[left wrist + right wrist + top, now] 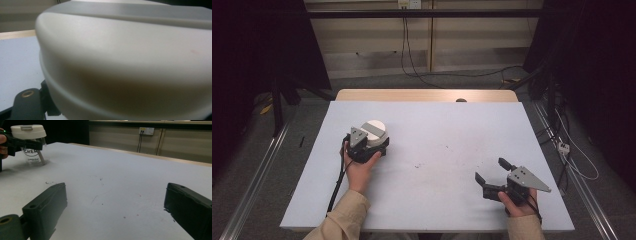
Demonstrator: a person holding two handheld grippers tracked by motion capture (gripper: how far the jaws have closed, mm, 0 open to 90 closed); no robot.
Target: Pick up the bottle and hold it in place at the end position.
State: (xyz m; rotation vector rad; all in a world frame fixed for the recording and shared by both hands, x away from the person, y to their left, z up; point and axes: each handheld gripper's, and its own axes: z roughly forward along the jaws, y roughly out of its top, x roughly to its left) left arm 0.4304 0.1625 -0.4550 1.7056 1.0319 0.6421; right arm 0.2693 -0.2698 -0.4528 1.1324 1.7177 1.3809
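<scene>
1. The table (437, 200) is the largest thing here: a pale blue-grey sheet over a wooden top whose far edge shows as a tan strip. The sheet carries faint dark scuffs and specks near its middle.

2. The jar (375, 131) stands upright on the left half of the table. In the right gripper view it (32, 157) shows a clear body with dark printed lettering, partly hidden, and what looks like a pale stick leaning inside.

3. Its lid (28, 131) is off-white, round and broad, with a shallow grey band recessed across the top. In the left gripper view the lid (125, 62) is very close and blurred, smooth and cream-coloured, with a ridge running round its lower edge.

4. The left gripper (364, 142) is held in the person's left hand (357, 167) at the near side of the jar. Seen from the right gripper view, its black jaws reach in on either side just under the lid; whether they actually press on the jar I cannot tell.

5. The right gripper (492, 172) sits low over the table's right near part, well apart from the jar, held by the right hand (517, 205). Its jaws stand wide apart with nothing between them.
</scene>
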